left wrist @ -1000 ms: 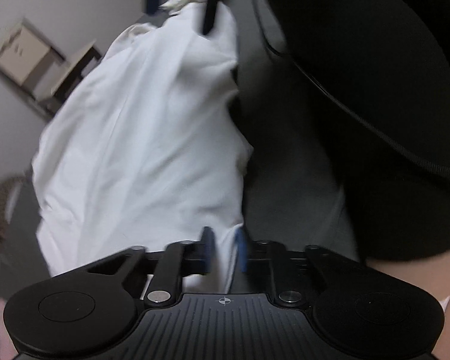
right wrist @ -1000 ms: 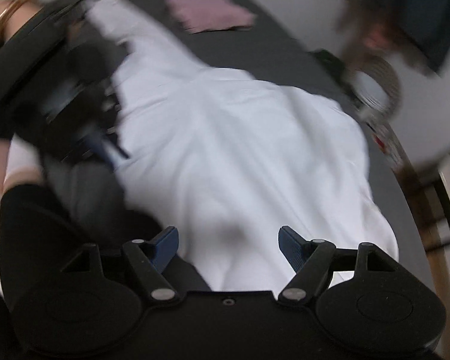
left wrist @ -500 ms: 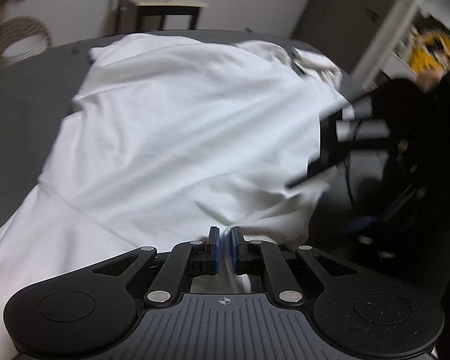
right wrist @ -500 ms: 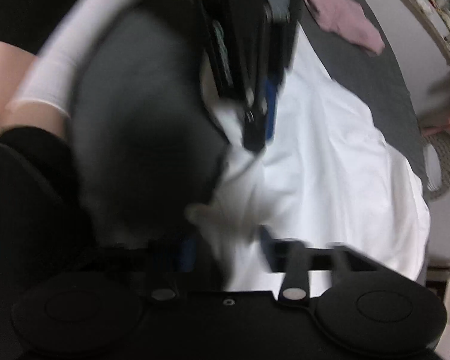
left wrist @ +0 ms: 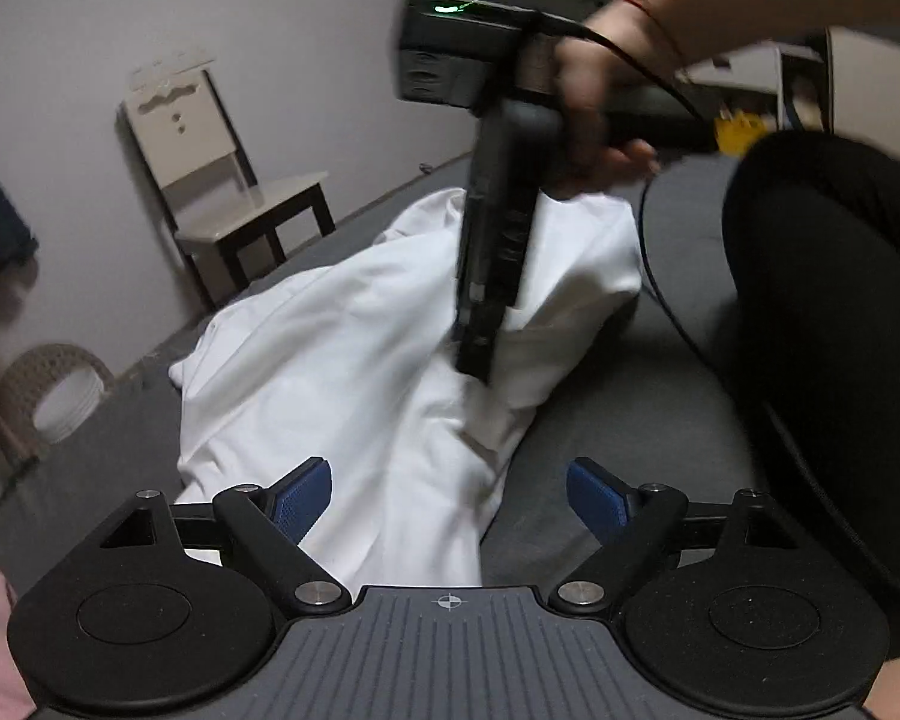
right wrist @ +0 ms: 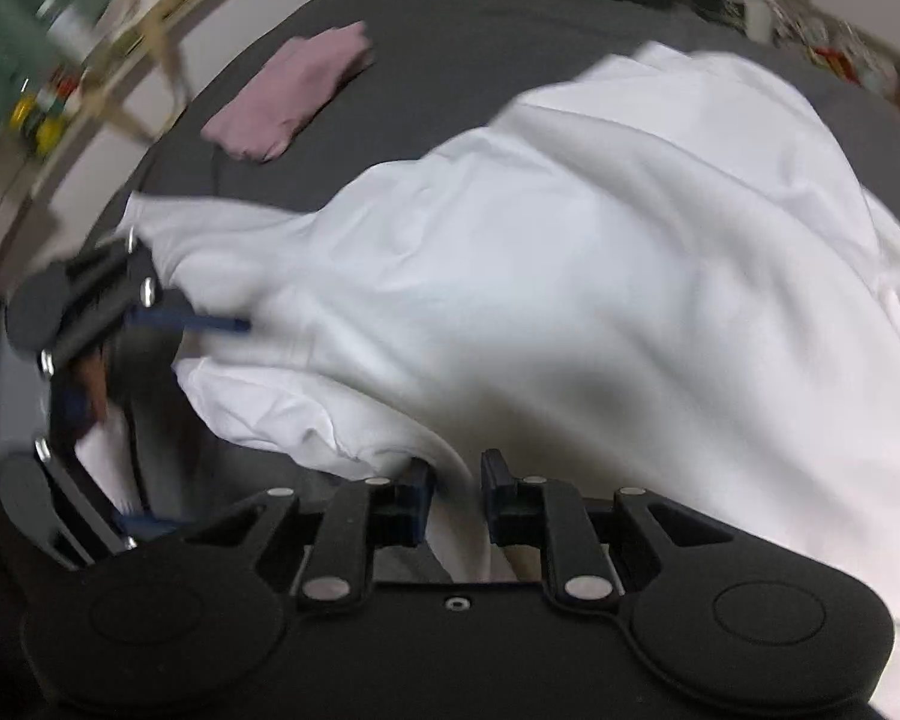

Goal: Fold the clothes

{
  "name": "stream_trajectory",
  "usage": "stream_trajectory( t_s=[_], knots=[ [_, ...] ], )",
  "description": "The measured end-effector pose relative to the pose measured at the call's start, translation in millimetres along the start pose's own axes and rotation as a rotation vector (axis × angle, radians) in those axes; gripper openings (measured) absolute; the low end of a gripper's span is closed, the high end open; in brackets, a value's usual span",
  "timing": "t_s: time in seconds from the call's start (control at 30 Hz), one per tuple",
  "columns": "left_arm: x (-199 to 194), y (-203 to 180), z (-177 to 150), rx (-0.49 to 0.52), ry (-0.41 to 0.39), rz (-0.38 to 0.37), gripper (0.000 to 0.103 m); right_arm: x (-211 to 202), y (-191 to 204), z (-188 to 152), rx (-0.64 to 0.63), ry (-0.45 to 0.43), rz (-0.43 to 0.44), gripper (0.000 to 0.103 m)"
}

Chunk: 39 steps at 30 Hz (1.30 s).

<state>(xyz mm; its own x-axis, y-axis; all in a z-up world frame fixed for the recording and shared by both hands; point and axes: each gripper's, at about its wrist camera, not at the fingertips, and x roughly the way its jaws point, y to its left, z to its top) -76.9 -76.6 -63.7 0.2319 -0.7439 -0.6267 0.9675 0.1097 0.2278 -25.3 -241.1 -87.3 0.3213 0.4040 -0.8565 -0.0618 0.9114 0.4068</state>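
A large white garment (left wrist: pixel 354 372) lies rumpled on the dark grey bed (left wrist: pixel 618 420). My left gripper (left wrist: pixel 450 498) hangs open just above its near end, with cloth under the gap and nothing pinched. In the left wrist view a hand (left wrist: pixel 588 90) holds the right gripper (left wrist: pixel 480 354) pointing down into a fold of the cloth. From the right wrist view, my right gripper (right wrist: pixel 456 495) is shut on a fold of the white garment (right wrist: pixel 600 276). The left gripper (right wrist: pixel 168 420) shows at the left edge, jaws spread wide.
A folded pink cloth (right wrist: pixel 288 102) lies further off on the bed (right wrist: pixel 450 60). Beside the bed stand a small chair (left wrist: pixel 228 180) and a woven basket (left wrist: pixel 54 390). The person's leg in black (left wrist: pixel 840 360) fills the right side. Shelves with clutter (right wrist: pixel 60 60) are blurred.
My left gripper was shut on the white cloth and now is open and free of it. My right gripper has gone from open to shut on a fold. Both views swung around.
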Motion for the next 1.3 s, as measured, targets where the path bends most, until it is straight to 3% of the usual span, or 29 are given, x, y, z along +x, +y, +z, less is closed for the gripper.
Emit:
stream_trajectory(
  t_s=[0.1, 0.2, 0.4, 0.53, 0.63, 0.77, 0.9, 1.0, 1.1, 1.2, 1.3],
  knots=[
    [12.0, 0.7, -0.1, -0.024, 0.04, 0.057, 0.086, 1.6, -2.2, -1.2, 0.015, -0.003, -0.003, 0.022],
    [26.6, 8.4, -3.2, -0.051, 0.096, 0.143, 0.086, -1.8, 3.6, 3.2, 0.0, -0.025, -0.034, 0.036],
    [34.8, 33.9, -7.8, -0.227, 0.13, 0.166, 0.086, -45.7, 21.6, -3.7, -0.066, -0.125, -0.171, 0.053],
    [42.2, 44.0, -14.8, -0.315, 0.137, 0.207, 0.086, -84.8, 39.9, -9.1, -0.053, -0.191, -0.231, 0.055],
    [46.5, 41.2, -17.5, -0.333, 0.135, 0.256, 0.086, -126.5, 65.6, -13.6, -0.072, -0.255, -0.281, 0.055],
    [34.9, 33.8, -20.3, -0.345, 0.118, 0.282, 0.086, -213.8, 121.0, -18.6, -0.099, -0.423, -0.286, 0.058],
    [16.6, 34.4, -19.2, -0.359, 0.09, 0.315, 0.086, -310.9, 199.3, -29.8, -0.142, -0.639, -0.263, 0.073],
    [1.0, 50.8, -11.3, -0.465, 0.005, 0.269, 0.086, -360.3, 253.7, -41.7, -0.185, -0.731, -0.301, 0.085],
    [-13.3, 62.8, -11.6, -0.546, -0.117, 0.216, 0.086, -374.9, 287.4, -47.3, -0.181, -0.695, -0.4, 0.087],
    [0.5, 64.2, -19.9, -0.46, -0.057, 0.224, 0.086, -351.9, 298.6, -45.1, -0.214, -0.565, -0.508, 0.089],
    [5.1, 67.5, -26.5, -0.409, -0.048, 0.2, 0.086, -302.5, 286.2, -36.7, -0.238, -0.417, -0.587, 0.089]
  ],
)
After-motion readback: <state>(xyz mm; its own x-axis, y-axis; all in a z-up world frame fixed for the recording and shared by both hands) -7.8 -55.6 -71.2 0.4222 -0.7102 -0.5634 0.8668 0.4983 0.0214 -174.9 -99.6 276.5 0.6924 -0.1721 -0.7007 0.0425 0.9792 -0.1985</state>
